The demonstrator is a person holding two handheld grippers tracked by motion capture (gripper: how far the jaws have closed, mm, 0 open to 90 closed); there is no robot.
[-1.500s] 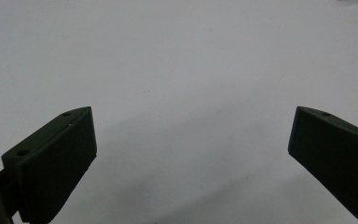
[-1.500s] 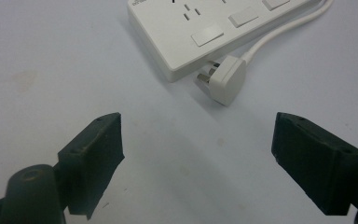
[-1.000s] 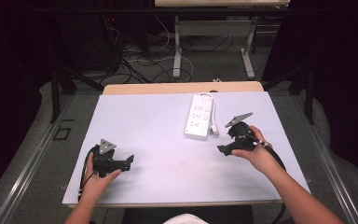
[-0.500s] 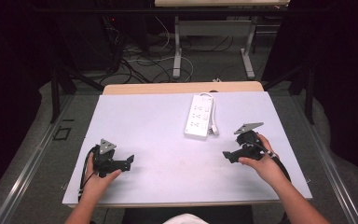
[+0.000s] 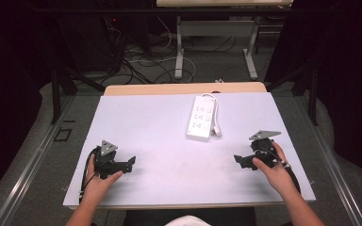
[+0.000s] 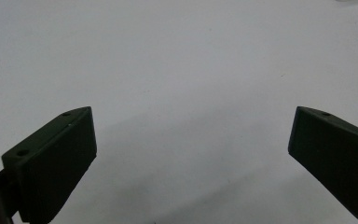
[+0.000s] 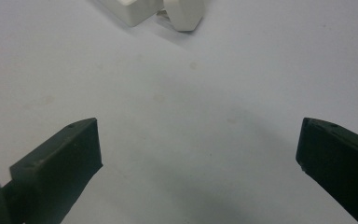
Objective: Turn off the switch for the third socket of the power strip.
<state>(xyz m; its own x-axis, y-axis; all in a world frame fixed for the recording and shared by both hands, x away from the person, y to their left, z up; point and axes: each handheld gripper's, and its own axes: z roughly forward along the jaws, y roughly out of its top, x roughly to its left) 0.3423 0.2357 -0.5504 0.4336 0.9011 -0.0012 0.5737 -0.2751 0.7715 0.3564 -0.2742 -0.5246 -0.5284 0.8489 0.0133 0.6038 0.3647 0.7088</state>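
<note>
A white power strip (image 5: pixel 201 117) lies flat on the far right-centre of the white table (image 5: pixel 160 127), its white plug (image 5: pixel 215 132) and cord beside its right edge. My right gripper (image 5: pixel 238 160) sits low over the near right of the table, a hand's length short of the strip. Its jaws have just been opening and stand wide with nothing between them. In the right gripper view (image 7: pixel 199 123) the strip's corner (image 7: pixel 135 9) and plug (image 7: pixel 184 14) show at the top. My left gripper (image 5: pixel 131 163) rests at the near left, open over bare tabletop (image 6: pixel 191 116).
A wooden strip (image 5: pixel 184 88) borders the table's far edge. Beyond it are cables on the floor (image 5: pixel 141 61) and the legs of another desk (image 5: pixel 179 52). Dark frames stand on both sides.
The right hand has drawn back from beside the power strip toward the near right edge and sunk lower, its jaws spreading wider. The left hand has stayed put.
</note>
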